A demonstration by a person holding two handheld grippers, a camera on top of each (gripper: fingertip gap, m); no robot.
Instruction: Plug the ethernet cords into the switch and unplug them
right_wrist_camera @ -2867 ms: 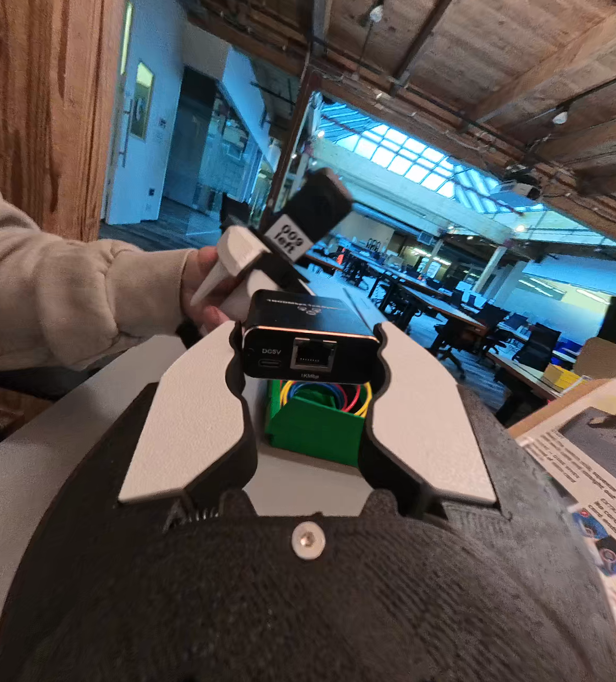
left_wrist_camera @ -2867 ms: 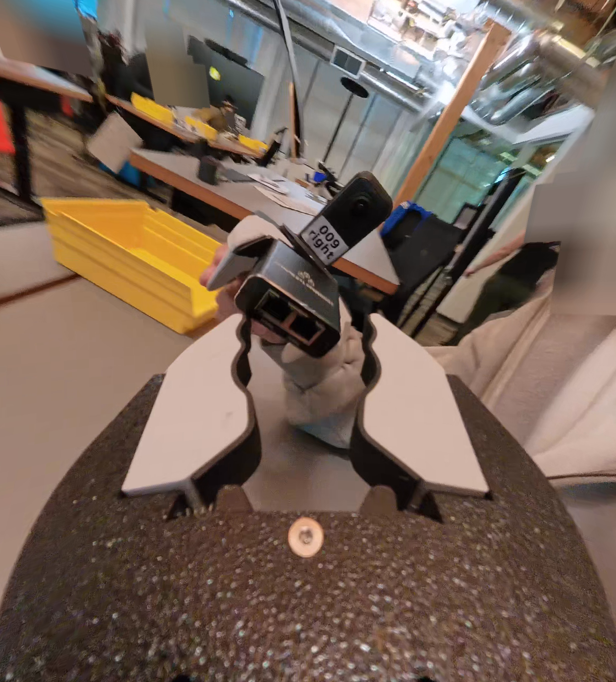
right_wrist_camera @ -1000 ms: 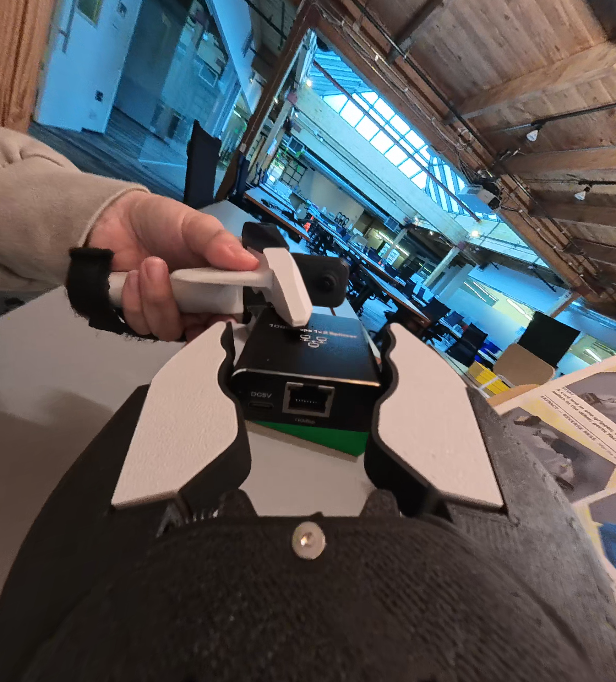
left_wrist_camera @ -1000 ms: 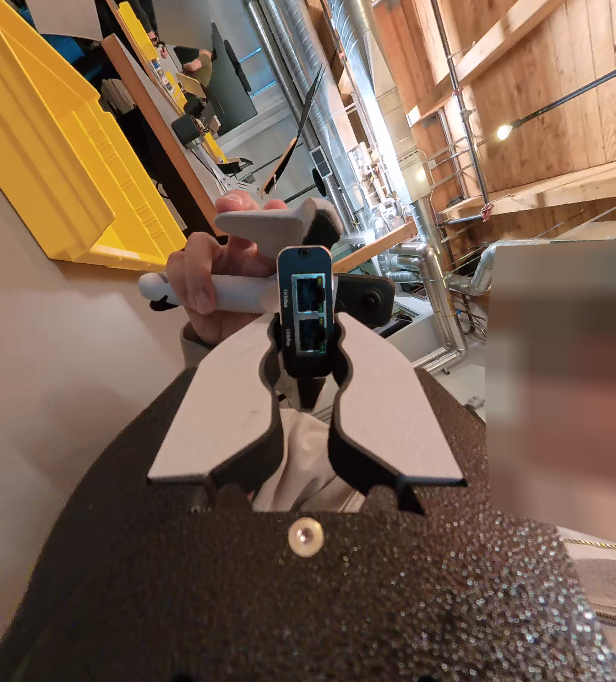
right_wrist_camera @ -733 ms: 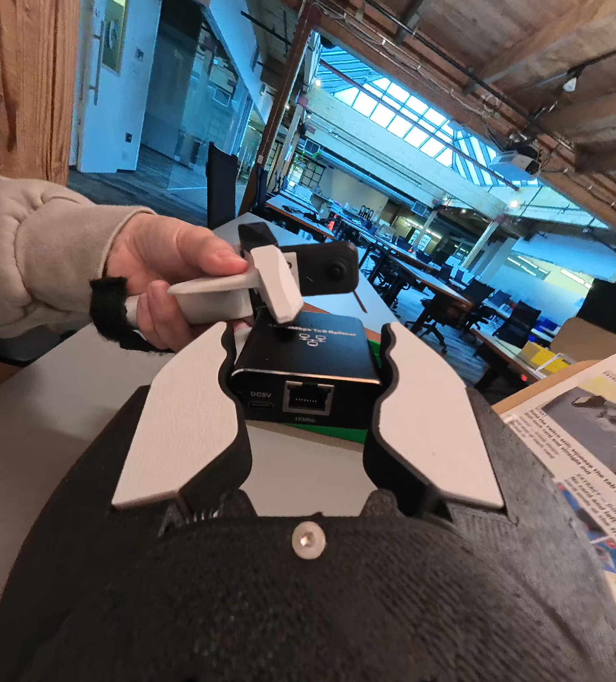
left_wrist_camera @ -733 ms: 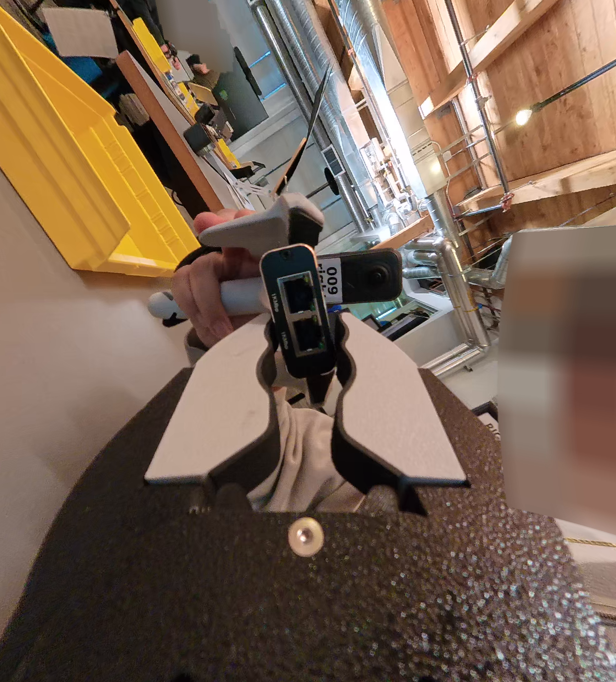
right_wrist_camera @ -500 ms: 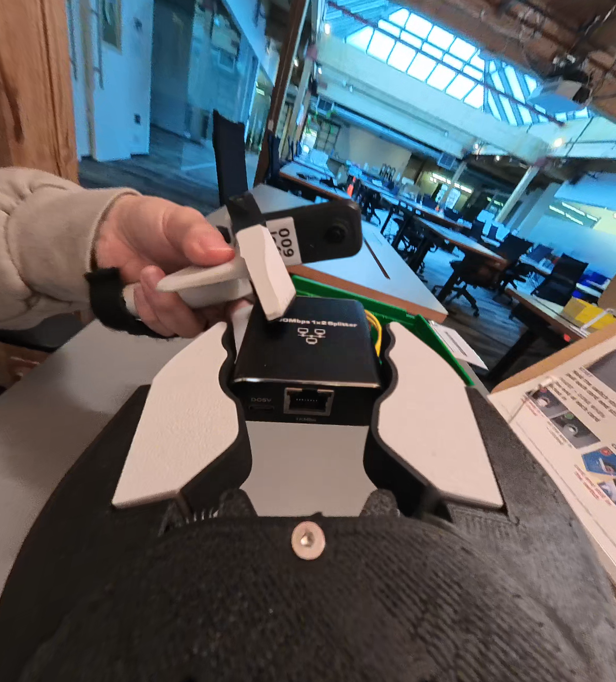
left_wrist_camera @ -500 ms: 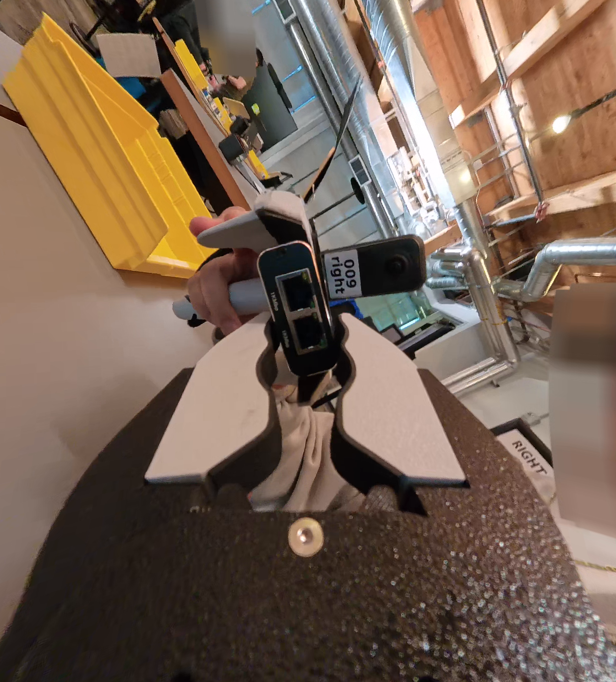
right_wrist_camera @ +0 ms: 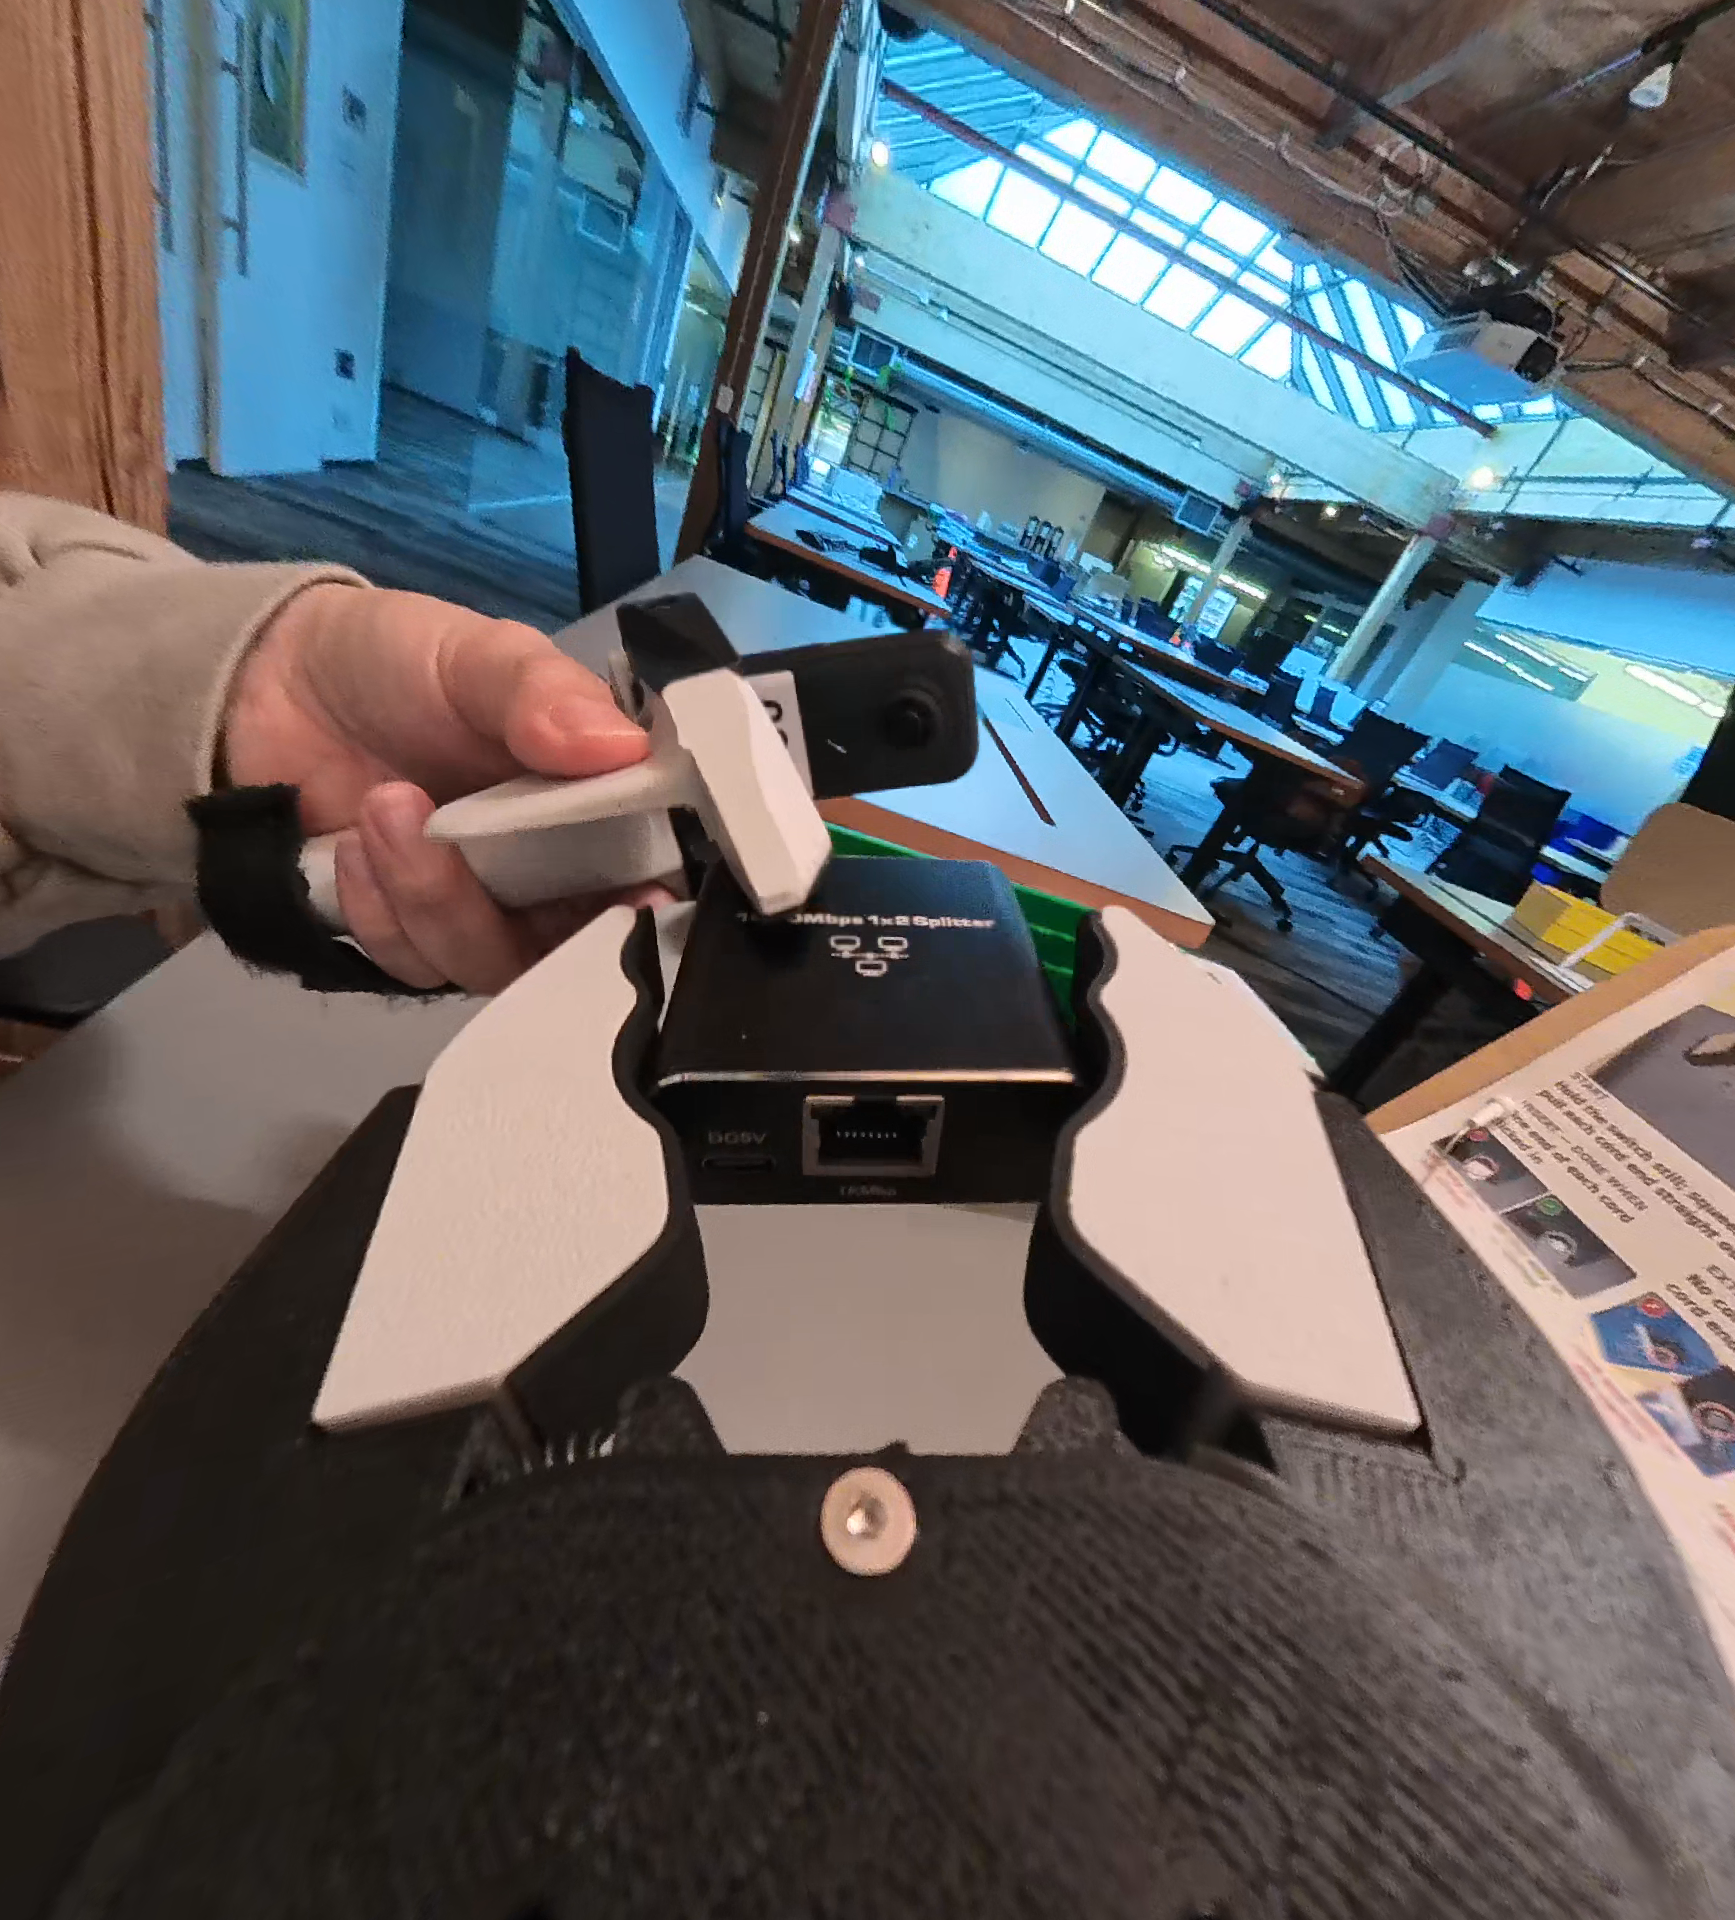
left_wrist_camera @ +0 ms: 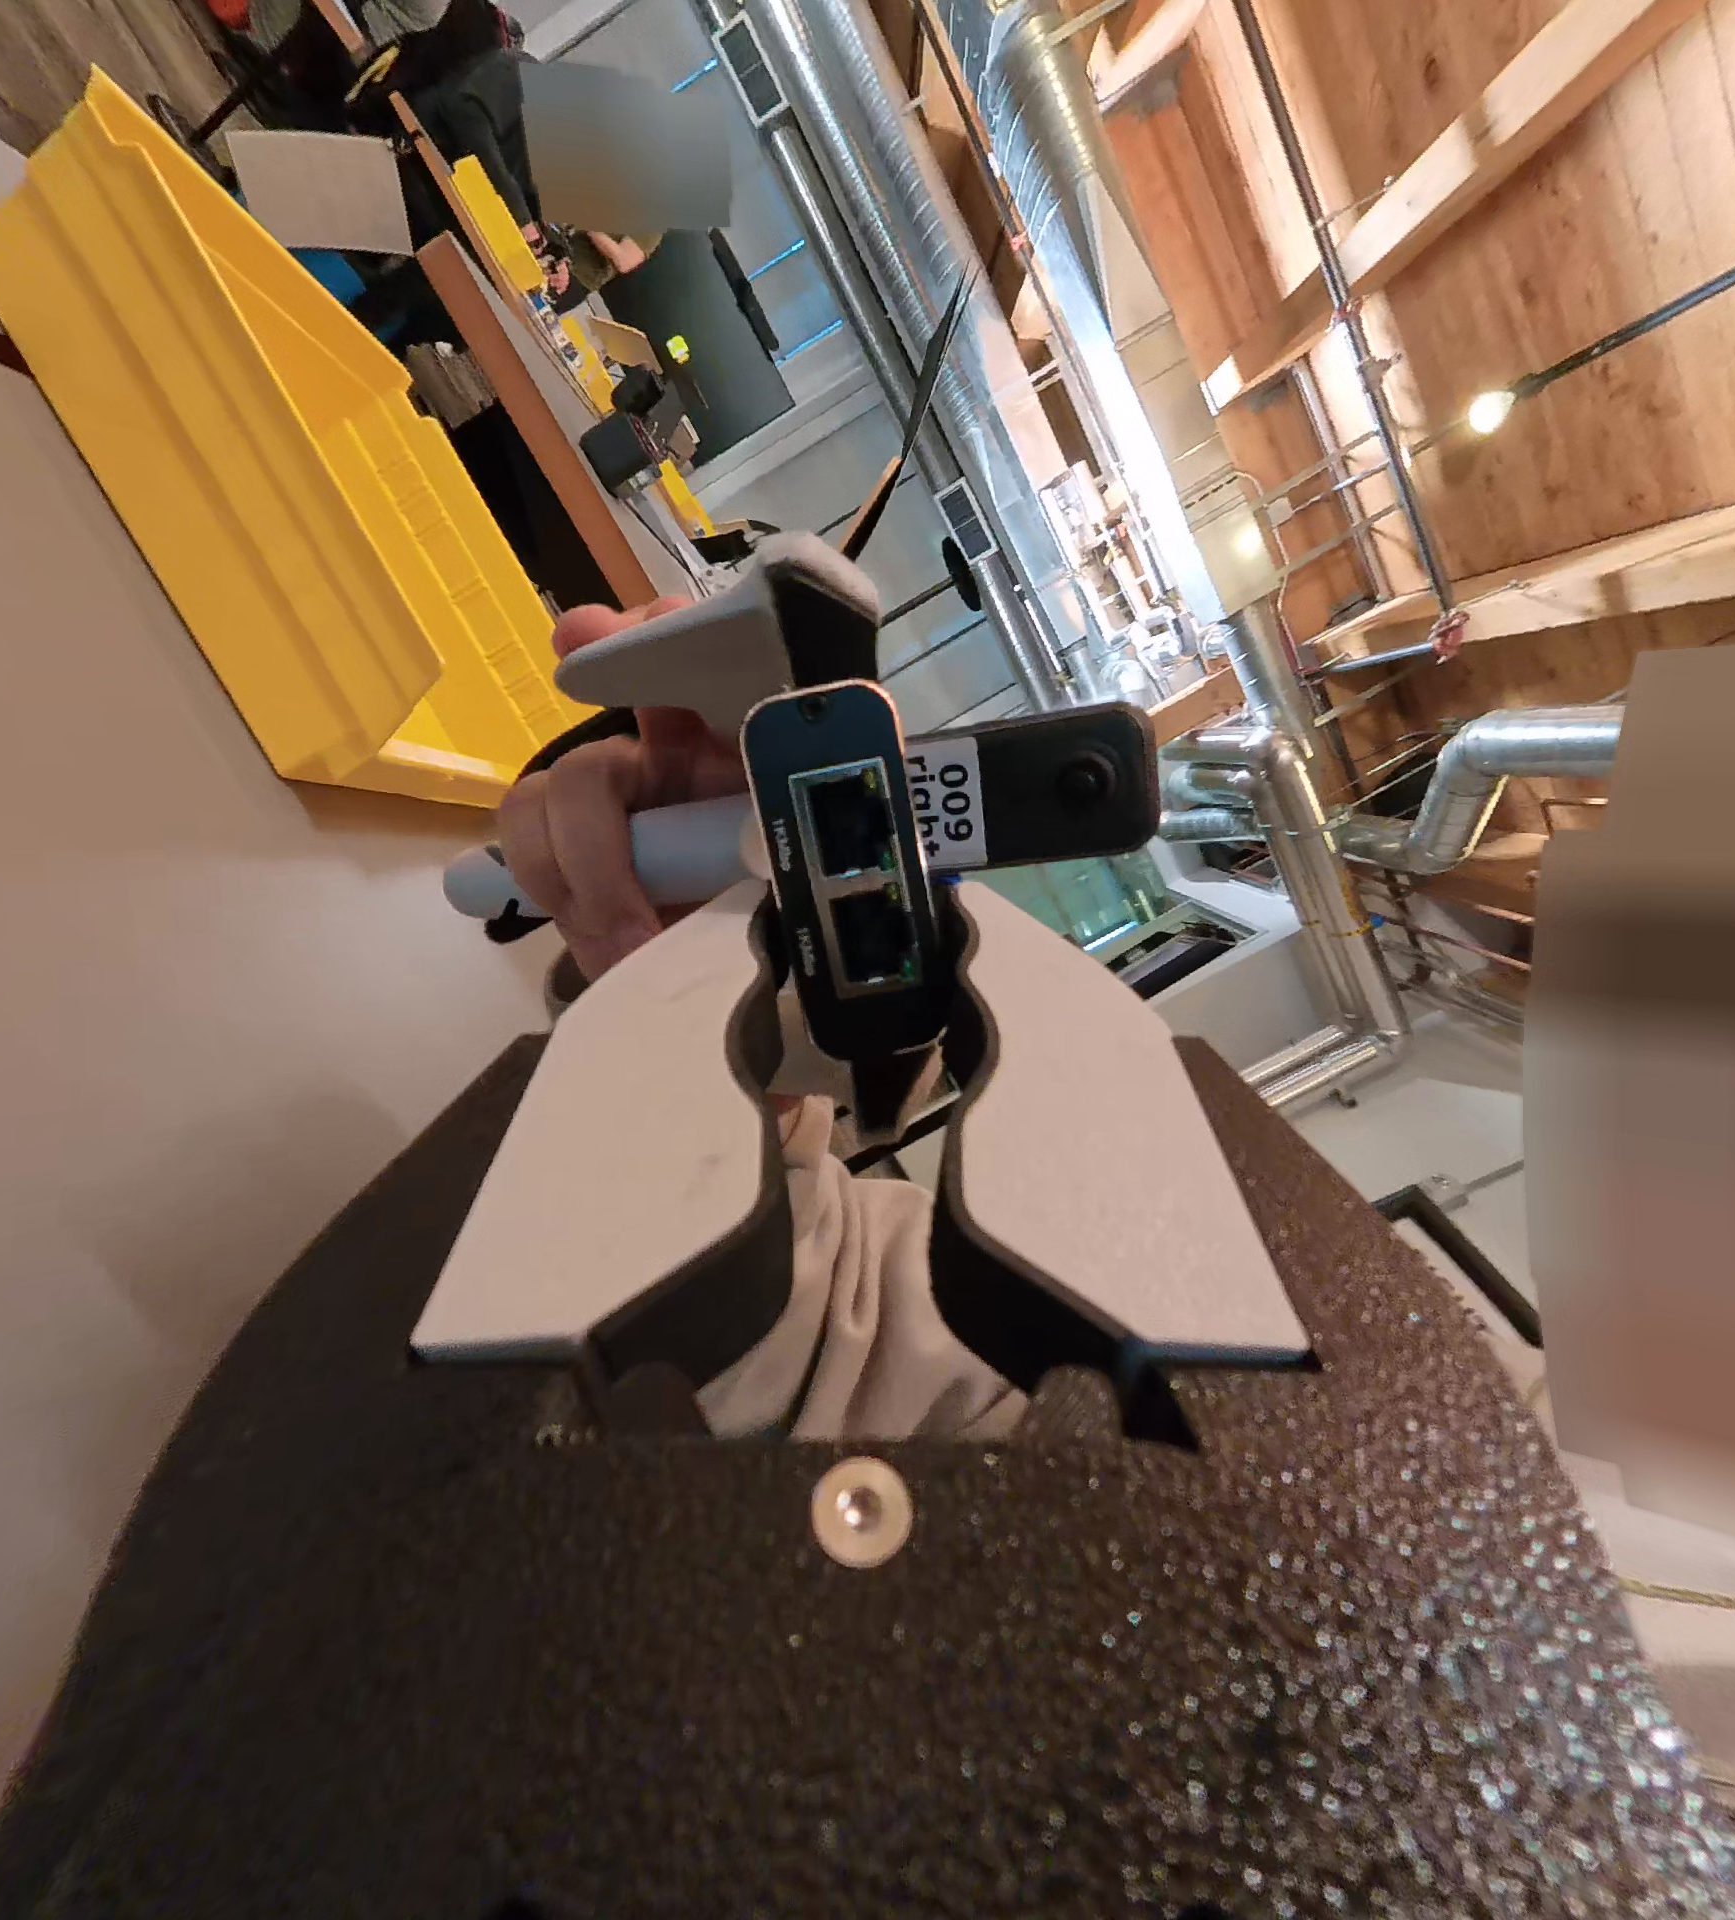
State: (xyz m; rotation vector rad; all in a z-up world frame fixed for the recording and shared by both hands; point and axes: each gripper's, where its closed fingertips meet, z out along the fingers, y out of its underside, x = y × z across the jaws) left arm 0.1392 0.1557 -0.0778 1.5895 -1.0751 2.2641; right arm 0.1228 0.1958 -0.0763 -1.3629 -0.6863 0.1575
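Note:
The black switch [right_wrist_camera: 863,997] is held in the air between both grippers. My right gripper [right_wrist_camera: 868,1039] is shut on its two sides; its single-port end faces this camera. My left gripper [left_wrist_camera: 858,997] is turned on its side and shut on the switch [left_wrist_camera: 847,883] across its thin faces; the two empty ports face this camera. In the right wrist view one left finger [right_wrist_camera: 738,800] rests on the switch's top. No cord is plugged in. No ethernet cords are in view.
A green bin [right_wrist_camera: 1055,935] sits on the white table [right_wrist_camera: 115,1195] just behind the switch. A printed instruction sheet [right_wrist_camera: 1621,1247] lies at the right. A yellow bin [left_wrist_camera: 219,468] stands beyond the right hand. People and desks are far behind. Only a small space, under 4 cm, lies between the two pairs of fingers.
My left gripper went from open to shut on the switch and rolled onto its side. Over the last second the right wrist view tipped down, showing more of the switch's top.

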